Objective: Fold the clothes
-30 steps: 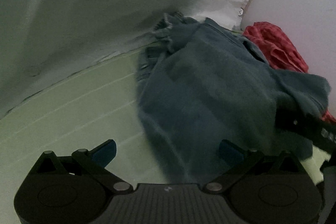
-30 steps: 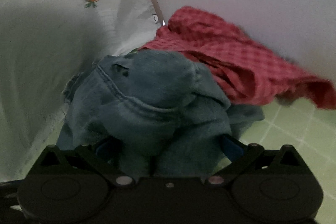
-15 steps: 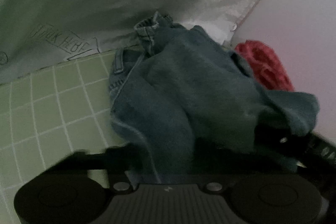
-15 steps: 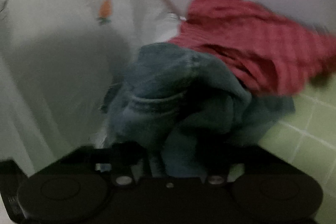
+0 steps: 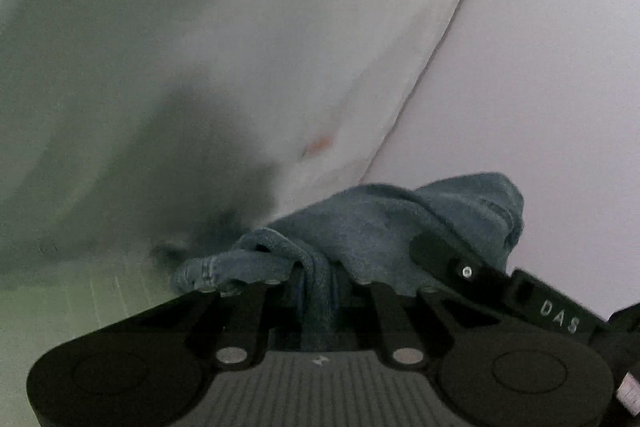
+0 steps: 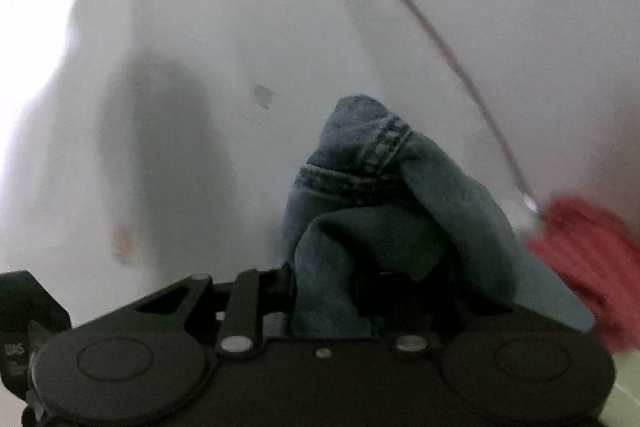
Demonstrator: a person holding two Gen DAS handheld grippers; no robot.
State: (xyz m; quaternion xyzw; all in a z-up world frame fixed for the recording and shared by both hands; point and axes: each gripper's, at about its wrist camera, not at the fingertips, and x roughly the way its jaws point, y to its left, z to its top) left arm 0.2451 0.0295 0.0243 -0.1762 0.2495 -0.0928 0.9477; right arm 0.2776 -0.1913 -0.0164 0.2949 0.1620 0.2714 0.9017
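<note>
Surface: green grid mat (image 5: 92, 295), seen low left in the left view and as a sliver at lower right (image 6: 628, 387) in the right view.
Backdrop: white sheet (image 5: 280, 47) with faint orange prints, probably carrots; plain wall (image 5: 540, 67) beside it.
Jeans (image 5: 380, 227): bunched, lifted off the mat between both tools.
Left gripper (image 5: 316, 291): clenched on a denim fold.
Right gripper (image 6: 332, 291): clamped on the jeans (image 6: 360, 187) near a seam.
Red cloth (image 6: 592, 247): blurred, at right.
</note>
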